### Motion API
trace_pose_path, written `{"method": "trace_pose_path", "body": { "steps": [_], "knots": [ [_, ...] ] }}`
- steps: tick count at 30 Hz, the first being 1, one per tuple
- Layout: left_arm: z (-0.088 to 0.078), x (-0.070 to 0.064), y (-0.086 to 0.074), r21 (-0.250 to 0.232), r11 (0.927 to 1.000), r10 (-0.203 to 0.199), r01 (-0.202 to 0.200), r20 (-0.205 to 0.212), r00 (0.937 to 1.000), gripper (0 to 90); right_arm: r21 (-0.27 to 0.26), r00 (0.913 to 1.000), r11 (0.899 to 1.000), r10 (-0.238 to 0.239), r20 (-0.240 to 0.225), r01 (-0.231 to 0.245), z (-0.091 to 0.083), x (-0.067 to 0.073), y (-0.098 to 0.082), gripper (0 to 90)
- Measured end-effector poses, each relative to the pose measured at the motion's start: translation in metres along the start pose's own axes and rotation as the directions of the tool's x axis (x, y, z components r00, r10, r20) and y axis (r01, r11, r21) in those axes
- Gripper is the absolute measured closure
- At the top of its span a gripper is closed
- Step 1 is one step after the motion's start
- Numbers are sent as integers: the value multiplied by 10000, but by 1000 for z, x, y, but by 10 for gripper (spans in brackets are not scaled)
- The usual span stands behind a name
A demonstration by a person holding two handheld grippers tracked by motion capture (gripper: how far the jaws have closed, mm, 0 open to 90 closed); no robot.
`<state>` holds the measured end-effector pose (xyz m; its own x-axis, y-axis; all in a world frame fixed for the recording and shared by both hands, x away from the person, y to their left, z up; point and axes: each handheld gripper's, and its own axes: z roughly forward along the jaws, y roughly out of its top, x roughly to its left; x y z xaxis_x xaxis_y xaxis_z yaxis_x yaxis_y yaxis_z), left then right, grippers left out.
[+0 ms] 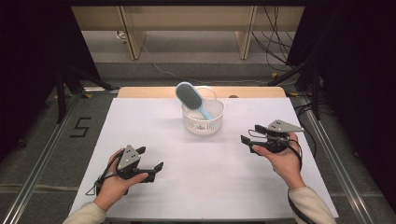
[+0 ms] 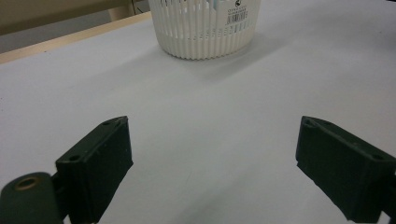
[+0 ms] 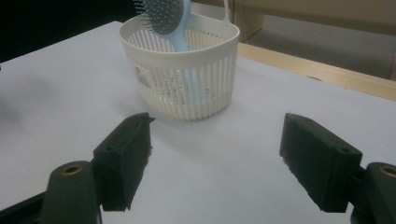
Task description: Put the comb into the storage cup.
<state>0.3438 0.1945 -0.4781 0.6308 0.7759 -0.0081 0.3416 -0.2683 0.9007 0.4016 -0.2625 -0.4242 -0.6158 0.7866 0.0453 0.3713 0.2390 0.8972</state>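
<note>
White slatted basket (image 1: 202,120) — pale blue hairbrush (image 1: 190,97), grey bristles.

A table (image 1: 201,186) covered by a white sheet carries a white slatted basket (image 1: 202,122) standing upright near its far edge, about midway across; a strip of bare wood (image 1: 154,92) shows along that far edge, beyond the sheet

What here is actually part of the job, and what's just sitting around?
Part of the job:
- light blue hairbrush, standing handle-down in the basket
- white slatted basket on the table
- left gripper and right gripper, both open, holding nothing

Just around:
- white table
- black cables on the floor behind
- wooden furniture beyond the table
</note>
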Motion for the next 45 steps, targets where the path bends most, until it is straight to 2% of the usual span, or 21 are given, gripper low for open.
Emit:
{"method": "trace_pose_path", "body": {
  "steps": [7,19,45],
  "knots": [
    [0,0,0,-9,10000,27,-27,-20,10000,102,-198,9999,9998,68,139,-65,-13,-1,-9,255],
    [0,0,0,14,10000,64,-64,-67,10000,101,-158,9999,9998,93,69,-92,-30,1,-28,249],
    [0,0,-1,40,10000,62,-62,-71,10000,101,65,9999,10000,-32,-129,33,-43,6,-56,224]
  ]
}}
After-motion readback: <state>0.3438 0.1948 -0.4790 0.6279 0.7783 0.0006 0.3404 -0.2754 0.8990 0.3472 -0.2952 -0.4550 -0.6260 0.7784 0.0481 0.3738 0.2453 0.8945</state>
